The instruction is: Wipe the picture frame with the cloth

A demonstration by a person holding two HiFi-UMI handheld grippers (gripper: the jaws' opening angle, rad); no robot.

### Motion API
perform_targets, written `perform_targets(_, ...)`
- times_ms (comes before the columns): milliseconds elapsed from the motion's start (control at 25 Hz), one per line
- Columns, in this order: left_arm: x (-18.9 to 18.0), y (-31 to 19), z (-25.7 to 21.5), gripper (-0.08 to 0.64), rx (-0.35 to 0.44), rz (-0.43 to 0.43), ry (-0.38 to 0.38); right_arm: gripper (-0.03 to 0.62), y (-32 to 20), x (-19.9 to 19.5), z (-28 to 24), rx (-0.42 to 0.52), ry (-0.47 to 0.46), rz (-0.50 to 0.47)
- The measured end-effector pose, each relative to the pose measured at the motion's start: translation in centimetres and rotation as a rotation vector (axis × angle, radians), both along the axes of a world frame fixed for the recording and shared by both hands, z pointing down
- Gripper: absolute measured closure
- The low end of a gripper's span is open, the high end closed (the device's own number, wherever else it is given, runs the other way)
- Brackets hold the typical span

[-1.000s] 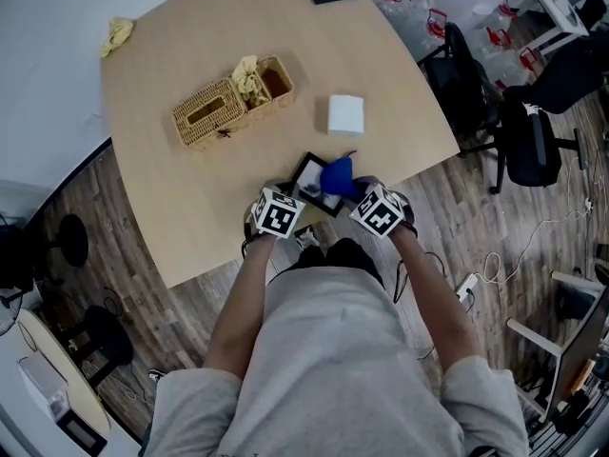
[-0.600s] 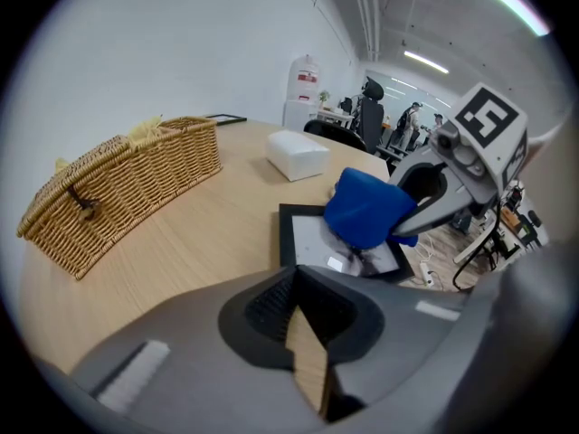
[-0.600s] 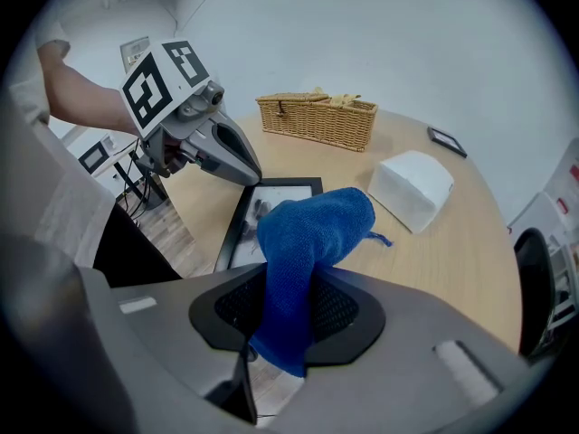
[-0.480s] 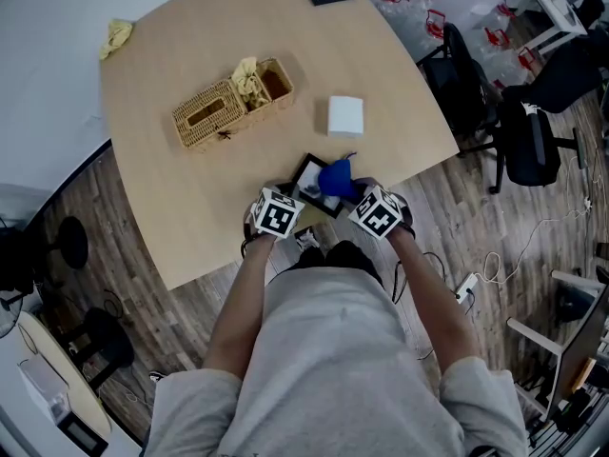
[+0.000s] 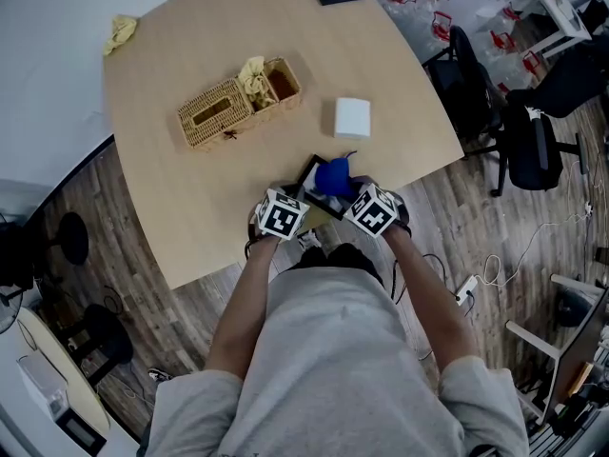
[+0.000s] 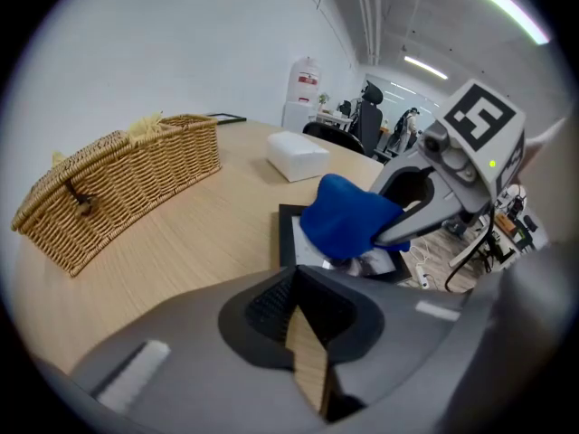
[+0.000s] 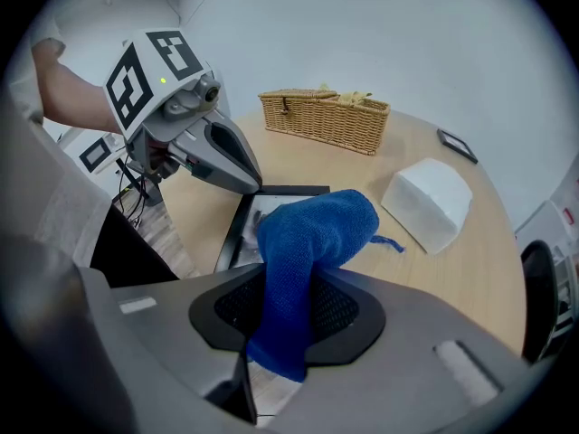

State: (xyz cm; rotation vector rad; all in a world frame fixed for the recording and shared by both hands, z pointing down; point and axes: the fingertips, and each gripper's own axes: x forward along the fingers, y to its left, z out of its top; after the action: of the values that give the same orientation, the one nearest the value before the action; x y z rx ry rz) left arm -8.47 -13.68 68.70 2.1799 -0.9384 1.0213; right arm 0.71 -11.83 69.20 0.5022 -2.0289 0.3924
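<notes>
Round pale-wood table (image 5: 190, 188) on a grey plank floor (image 5: 152, 284), black office chairs (image 5: 533, 146) beside: black picture frame (image 6: 286, 242) flat at near edge, right gripper (image 7: 276, 328) clenched on blue terry cloth (image 7: 308, 233) over it, left gripper (image 6: 308, 351) closed, empty, at frame's left corner.

An office, no question: black swivel chairs (image 5: 528, 146) parked off the table's (image 5: 190, 208) right edge, a white desk (image 5: 552, 3) up past its far-right corner, and a wood-plank floor (image 5: 162, 293) with a power strip (image 5: 466, 288) and loose cables (image 5: 495, 267) trailing across it. In the left gripper view, long ceiling strip lights (image 6: 493, 7) run over distant workstations, with a high-backed chair (image 6: 371, 120) out there and a plain white wall (image 6: 181, 43) alongside.
</notes>
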Motion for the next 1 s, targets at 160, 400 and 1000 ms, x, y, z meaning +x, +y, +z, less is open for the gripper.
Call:
perform_targets(160,0.0,-0.1,-0.1,0.508,-0.001,0.01,0.003,0.486,-0.4,-0.6,0.0,-0.006,0.005,-0.011)
perform_targets(400,0.0,-0.1,0.0,0.508,-0.005,0.006,0.017,0.486,-1.0,-1.4,0.1,-0.016,0.0,-0.01)
perform_targets(1000,0.0,-0.1,-0.1,0.508,-0.011,0.018,0.03,0.486,-3.0,-5.5,-0.2,-0.011,-0.008,-0.056)
